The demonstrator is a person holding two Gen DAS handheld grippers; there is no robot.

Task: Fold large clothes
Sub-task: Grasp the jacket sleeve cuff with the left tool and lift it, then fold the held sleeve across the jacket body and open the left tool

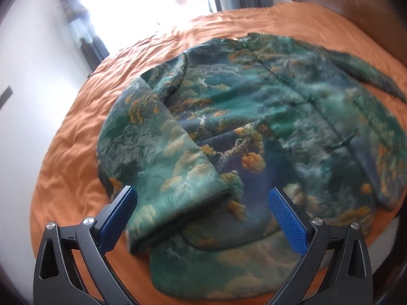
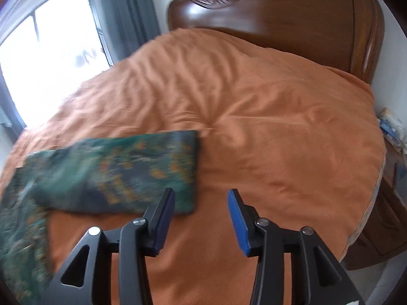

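I see the green landscape-print padded jacket (image 1: 254, 132) spread on the orange-covered bed (image 1: 76, 157), blurred, lower hem cut off. Left gripper (image 1: 203, 218) released above it; right gripper (image 2: 201, 221) released, empty, beside its sleeve (image 2: 122, 172).

The left gripper (image 1: 201, 211) hangs with its jaws wide apart above a green patterned jacket (image 1: 267, 132) spread on an orange bedspread (image 1: 76, 152). Just ahead of the fingertips, one sleeve (image 1: 162, 162) lies folded across the jacket's front, its cuff between the blue pads (image 1: 288, 225), untouched.
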